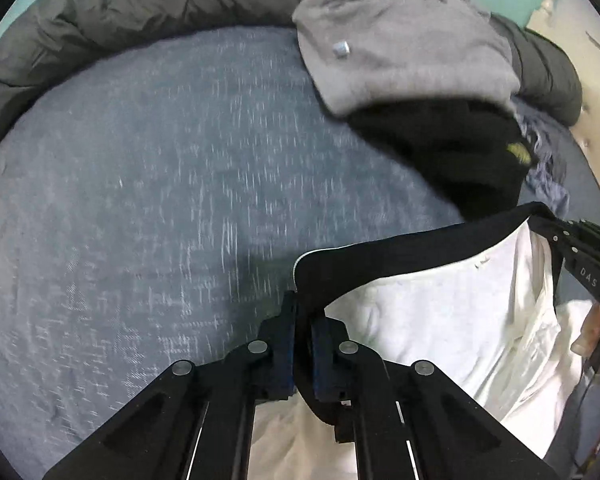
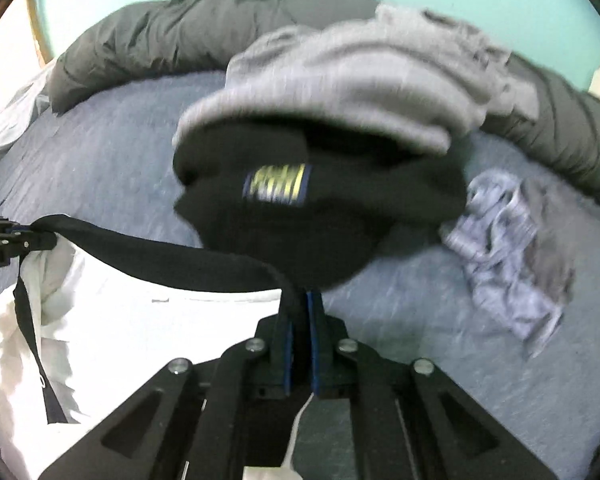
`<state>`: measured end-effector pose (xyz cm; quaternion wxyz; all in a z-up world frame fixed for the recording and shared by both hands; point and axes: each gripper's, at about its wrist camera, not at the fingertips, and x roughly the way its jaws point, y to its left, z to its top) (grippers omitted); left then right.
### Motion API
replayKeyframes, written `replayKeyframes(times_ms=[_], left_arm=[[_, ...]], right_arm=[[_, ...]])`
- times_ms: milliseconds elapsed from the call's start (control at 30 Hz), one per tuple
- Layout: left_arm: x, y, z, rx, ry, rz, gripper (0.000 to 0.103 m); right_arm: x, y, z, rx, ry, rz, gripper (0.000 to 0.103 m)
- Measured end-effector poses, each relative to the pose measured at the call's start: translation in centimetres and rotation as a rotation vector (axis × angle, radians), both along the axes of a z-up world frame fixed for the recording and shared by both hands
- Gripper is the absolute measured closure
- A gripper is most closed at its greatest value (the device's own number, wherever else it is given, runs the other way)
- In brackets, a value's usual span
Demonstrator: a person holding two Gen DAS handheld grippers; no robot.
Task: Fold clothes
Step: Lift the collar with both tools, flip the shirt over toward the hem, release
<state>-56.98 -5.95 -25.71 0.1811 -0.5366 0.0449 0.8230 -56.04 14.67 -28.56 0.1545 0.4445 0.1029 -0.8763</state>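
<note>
A white garment with a black neck band hangs stretched between my two grippers above the blue bed sheet. My left gripper is shut on one end of the black band. My right gripper is shut on the other end of the band, with the white cloth drooping to its left. Each gripper shows in the other's view: the right one at the far right edge, the left one at the far left edge.
A pile lies beyond the held garment: a grey sweater over a black garment with a yellow logo, and a crumpled blue-grey cloth to the right. A dark grey duvet runs along the far side. A hand shows at right.
</note>
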Motion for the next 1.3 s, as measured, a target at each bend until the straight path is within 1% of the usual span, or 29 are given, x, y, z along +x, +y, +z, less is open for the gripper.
replayKeyframes(times_ms=[67,200,367,433,600,667,733,800,867,900,933,967,1033,1067,1100,1133,1167,1200,1233,1267,1300], left_arm=[[-0.7,0.1,1.1,-0.003,0.012,0.022,0.097],[-1.9,0.9,2.8,0.014,0.028,0.043,0.097],[-3.9,2.0,3.9,0.023,0.040,0.054,0.097],[-4.5,2.3,3.8,0.015,0.042,0.061,0.097],[-6.4,2.7,3.6,-0.011,0.080,0.097,0.098],[-7.0,2.7,3.0,-0.012,0.065,0.104,0.098],[-7.4,2.7,2.1,0.007,0.042,0.102,0.097],[-7.3,2.9,1.1,-0.003,0.031,0.086,0.097],[-7.2,3.1,0.2,-0.009,0.020,0.074,0.096],[-7.2,2.9,0.0,0.000,0.016,0.081,0.096],[-7.1,2.6,-0.1,0.020,0.017,0.089,0.096],[-7.1,2.3,-0.2,0.036,0.016,0.098,0.092],[-7.2,1.9,-0.3,0.055,0.006,0.116,0.088],[-7.2,1.7,-0.2,0.078,-0.002,0.113,0.087],[-7.2,1.5,-0.1,0.095,-0.007,0.111,0.086],[-7.1,1.4,0.1,0.111,-0.010,0.111,0.082],[-7.0,1.2,0.3,0.127,-0.014,0.111,0.075],[-6.8,1.1,0.5,0.143,-0.018,0.110,0.070],[-6.6,1.2,0.8,0.156,-0.018,0.108,0.059],[-6.4,1.3,1.1,0.161,-0.010,0.104,0.054],[-6.2,1.5,1.4,0.163,-0.004,0.097,0.054]], right_arm=[[-0.3,-0.1,1.4,0.002,0.033,-0.001,0.097],[-2.0,-0.1,2.3,0.018,0.062,-0.028,0.097],[-4.1,0.0,3.4,0.037,0.097,-0.063,0.098],[-5.0,0.0,3.8,0.045,0.111,-0.077,0.098],[-6.8,-0.2,3.3,0.053,0.124,-0.076,0.098],[-7.3,-0.4,2.2,0.040,0.084,-0.064,0.097],[-7.8,-0.6,1.1,0.025,0.041,-0.052,0.097],[-7.9,-0.5,0.2,0.016,0.016,-0.026,0.097],[-7.9,-0.1,0.3,-0.006,0.015,-0.025,0.096],[-7.9,0.2,0.4,-0.017,0.015,-0.024,0.096],[-8.0,0.4,0.5,-0.029,0.015,-0.024,0.093],[-8.0,0.6,0.6,-0.040,0.015,-0.024,0.081],[-8.1,1.1,0.8,-0.063,0.015,-0.024,0.064],[-8.1,1.4,0.9,-0.073,0.004,-0.022,0.061],[-8.2,1.6,1.1,-0.083,-0.008,-0.019,0.061],[-8.1,1.7,1.3,-0.084,-0.001,-0.016,0.060],[-7.9,1.8,1.5,-0.091,0.001,-0.012,0.052],[-7.6,1.9,1.8,-0.098,0.003,-0.007,0.046],[-7.5,1.9,1.8,-0.108,-0.014,0.003,0.041],[-7.1,1.8,2.0,-0.109,-0.010,0.008,0.041],[-6.8,1.6,2.2,-0.108,-0.004,0.008,0.041]])
